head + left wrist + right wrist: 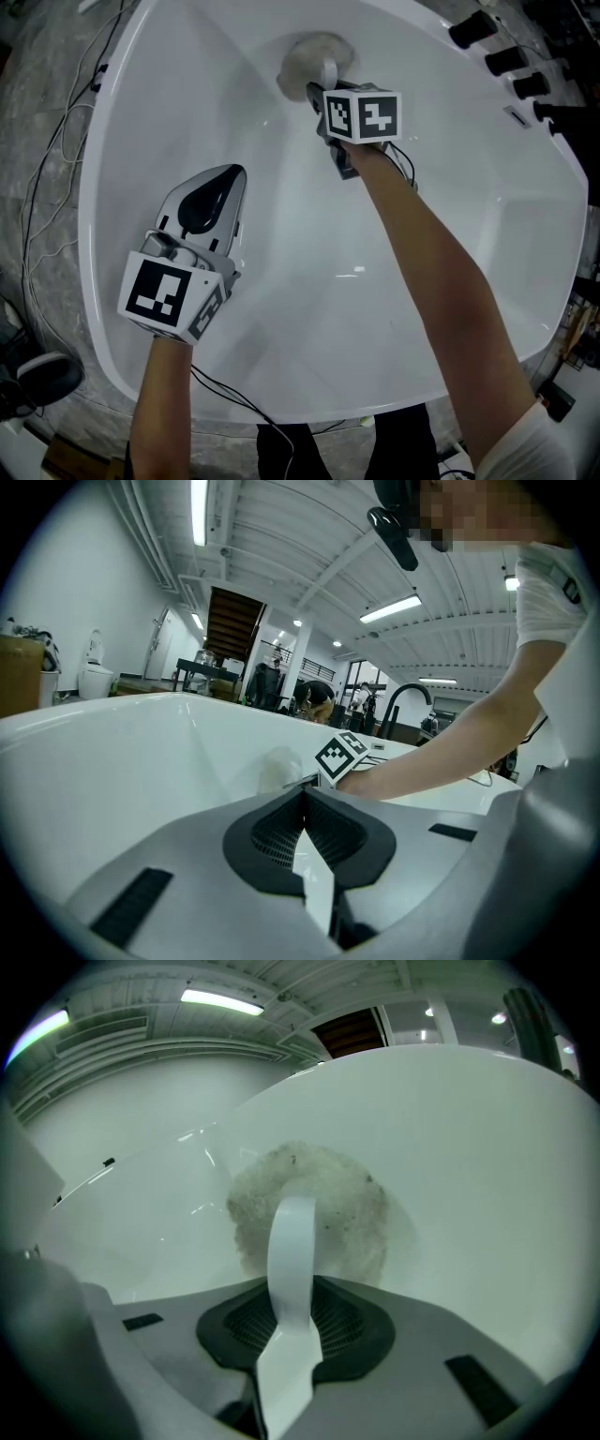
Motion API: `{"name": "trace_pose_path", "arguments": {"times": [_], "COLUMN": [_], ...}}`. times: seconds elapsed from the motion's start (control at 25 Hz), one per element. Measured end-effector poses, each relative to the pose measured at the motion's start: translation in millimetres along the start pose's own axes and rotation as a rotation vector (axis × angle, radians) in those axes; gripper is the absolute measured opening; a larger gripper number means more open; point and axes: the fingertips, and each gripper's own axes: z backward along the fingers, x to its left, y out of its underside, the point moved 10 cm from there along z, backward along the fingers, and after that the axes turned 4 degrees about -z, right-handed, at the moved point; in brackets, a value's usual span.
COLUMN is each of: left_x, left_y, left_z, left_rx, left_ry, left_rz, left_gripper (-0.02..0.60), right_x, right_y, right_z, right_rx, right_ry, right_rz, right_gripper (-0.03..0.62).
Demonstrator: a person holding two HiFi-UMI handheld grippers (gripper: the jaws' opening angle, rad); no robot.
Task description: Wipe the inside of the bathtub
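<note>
The right tongs [292, 1312] are clamped on the white loop handle [291, 1241] of a round scrubbing pad [347, 1204]. The pad lies flat against the inside wall of the white bathtub [450, 187], at the upper centre of the head view. The left tongs [217, 183] are closed together with nothing between them, over the tub interior at centre left, well apart from the pad.

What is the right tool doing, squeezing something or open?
Shut on something. The right tool has its jaws closed on the white handle of a round scrub pad, which lies against the bathtub wall.
</note>
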Motion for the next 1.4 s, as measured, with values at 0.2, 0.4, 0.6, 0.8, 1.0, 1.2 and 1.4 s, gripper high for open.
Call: {"name": "trace_pose_path", "arguments": {"times": [0.2, 0.4, 0.6, 0.8, 1.0, 1.2, 1.4], "left_x": [5, 17, 19, 18, 14, 15, 13], "left_y": [3, 13, 22, 33, 37, 37, 37], "left_z": [7, 18, 24, 27, 27, 25, 18], "left_rx": [-0.004, -0.011, -0.013, -0.006, -0.007, -0.013, 0.015], "left_ry": [-0.004, -0.031, -0.033, -0.026, -0.006, -0.008, 0.0], "left_rz": [-0.004, 0.002, 0.007, 0.003, -0.011, -0.002, -0.016], "left_gripper": [0.011, 0.011, 0.011, 0.011, 0.011, 0.011, 0.011], "right_x": [15, 38, 51, 60, 60, 57, 50], "right_y": [1, 2, 7, 17, 38, 54, 67], "right_z": [-18, -41, -59, -78, -95, -108, -112], "right_rx": [0.008, 0.005, 0.009, 0.007, 0.016, 0.022, 0.039], "right_ry": [-0.016, -0.048, -0.058, -0.064, -0.06, -0.052, -0.045], "right_rz": [0.019, 0.045, 0.065, 0.07, 0.051, 0.019, -0.003], "right_gripper": [0.1, 0.1, 0.1, 0.1, 0.1, 0.1, 0.1]}}
